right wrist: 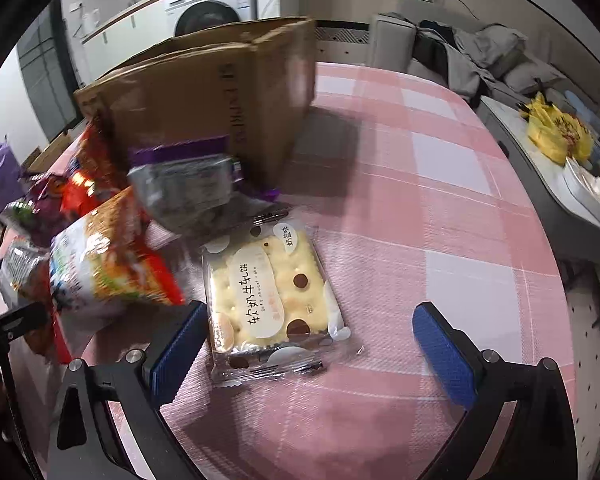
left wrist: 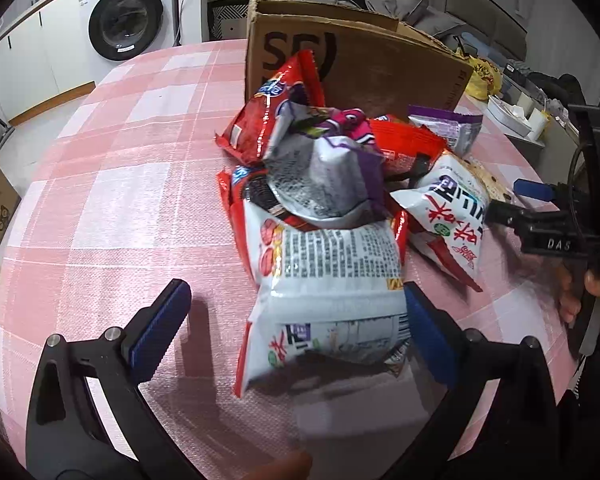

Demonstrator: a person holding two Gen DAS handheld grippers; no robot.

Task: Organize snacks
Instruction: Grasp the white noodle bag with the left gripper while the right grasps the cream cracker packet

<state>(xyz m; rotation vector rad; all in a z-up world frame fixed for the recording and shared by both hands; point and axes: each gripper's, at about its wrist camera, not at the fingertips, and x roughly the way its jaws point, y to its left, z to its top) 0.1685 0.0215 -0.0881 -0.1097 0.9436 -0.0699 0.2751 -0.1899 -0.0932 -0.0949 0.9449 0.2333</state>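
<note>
A round table under a pink-and-white checked tablecloth carries everything. At its far side stands an open brown cardboard box, flaps up, with black lettering on its near wall.

Against the box's near wall lies a loose heap of snack bags: red packets, a grey-and-purple one on top, a purple-edged one to the far right. The nearest is a white-and-red snack bag with printed text, lying between the left gripper's fingers.

The left gripper is spread wide; its right blue pad is at the bag's right edge, though I cannot tell if it touches, and the left pad is well apart from the bag. It grasps nothing.

In the right wrist view, a clear-wrapped cream nougat cracker pack with brown dots lies flat on the cloth, just right of the heap and near the box's corner.

The right gripper is wide open around the pack's near end, the left pad just beside it, the right pad well clear, holding nothing.
</note>
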